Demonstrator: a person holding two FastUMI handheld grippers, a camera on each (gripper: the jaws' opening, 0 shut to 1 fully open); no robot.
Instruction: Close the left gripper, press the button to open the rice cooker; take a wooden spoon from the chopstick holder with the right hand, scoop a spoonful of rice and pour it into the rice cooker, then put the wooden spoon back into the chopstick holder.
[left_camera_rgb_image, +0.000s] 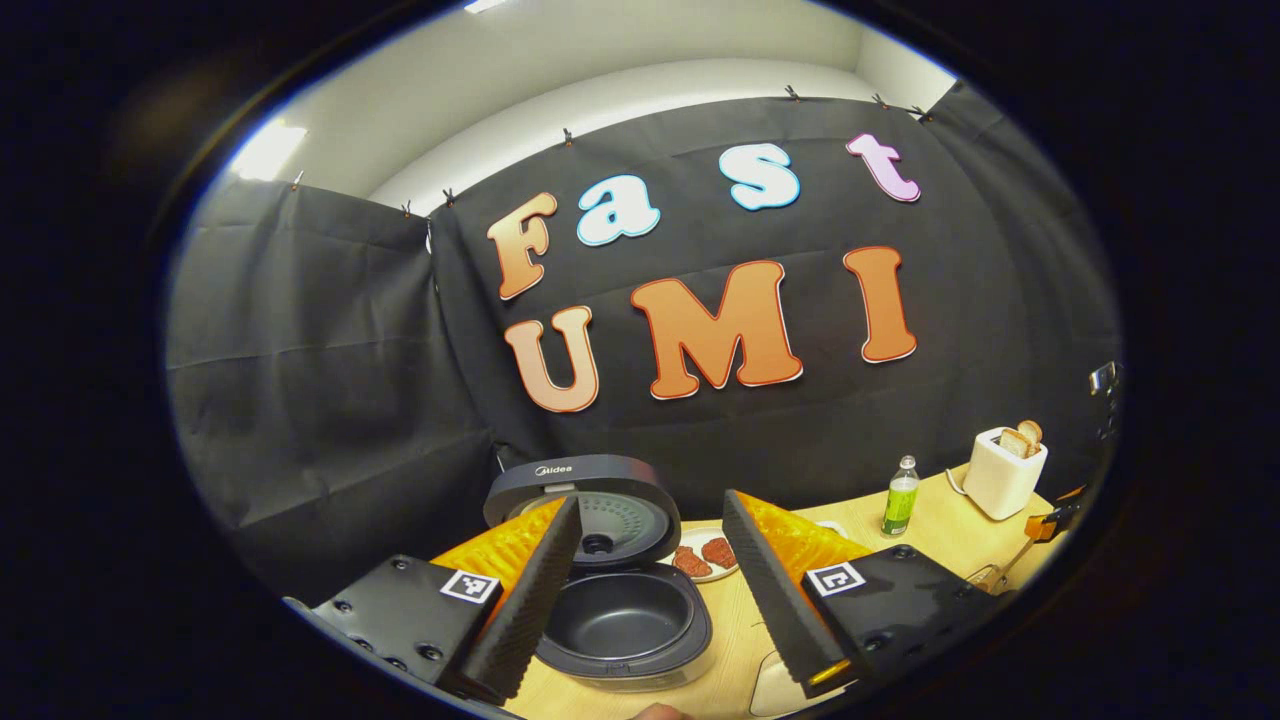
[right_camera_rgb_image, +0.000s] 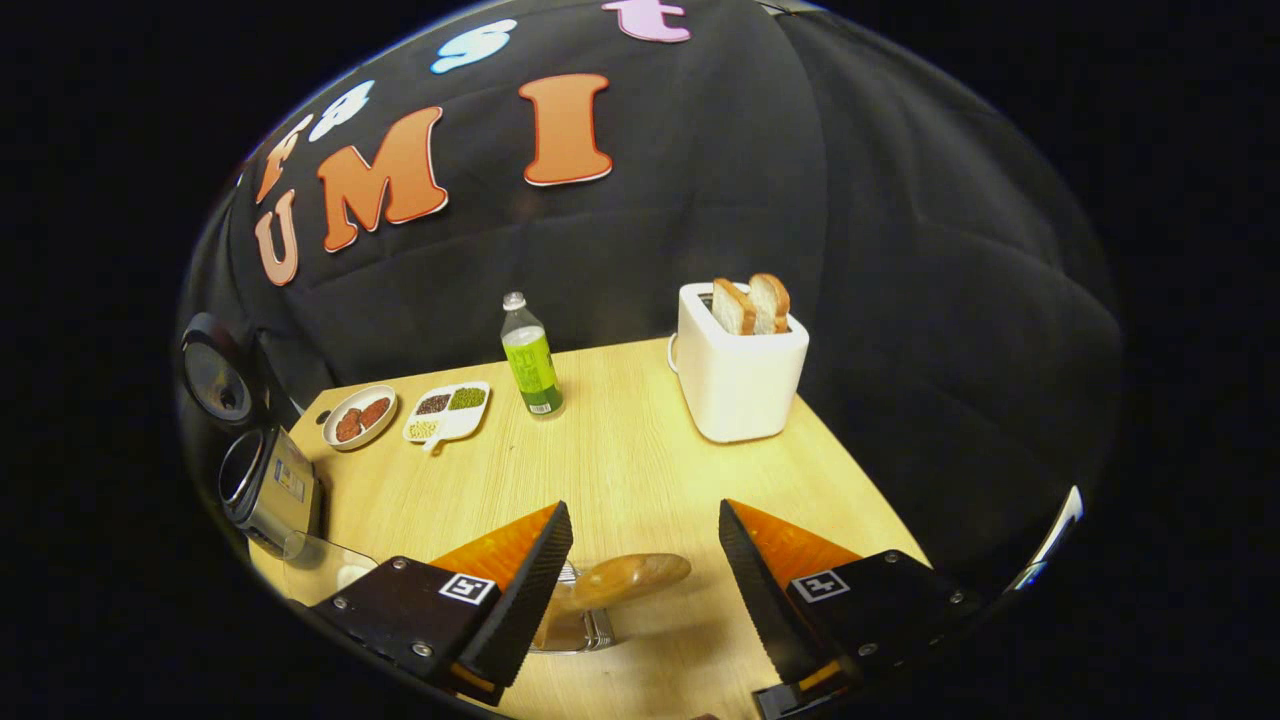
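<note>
The rice cooker (left_camera_rgb_image: 620, 600) is a rounded dark unit with a smooth, matte, empty inner pot; its domed lid (left_camera_rgb_image: 585, 500) stands raised behind the pot. It sits on the pale wood-grain table (left_camera_rgb_image: 735, 640), between the ribbed pads of the left tool (left_camera_rgb_image: 655, 590), whose jaws are spread apart. The right tool (right_camera_rgb_image: 645, 590) is also spread, gripping nothing. Between its pads the wooden spoon (right_camera_rgb_image: 625, 578) shows an oval, glossy bowl, resting in the clear holder (right_camera_rgb_image: 575, 625). Farther off stand a green bottle (right_camera_rgb_image: 530, 360), a white toaster (right_camera_rgb_image: 738, 375) holding two bread slices, a round plate (right_camera_rgb_image: 358, 417) and a divided dish (right_camera_rgb_image: 447, 411).
</note>
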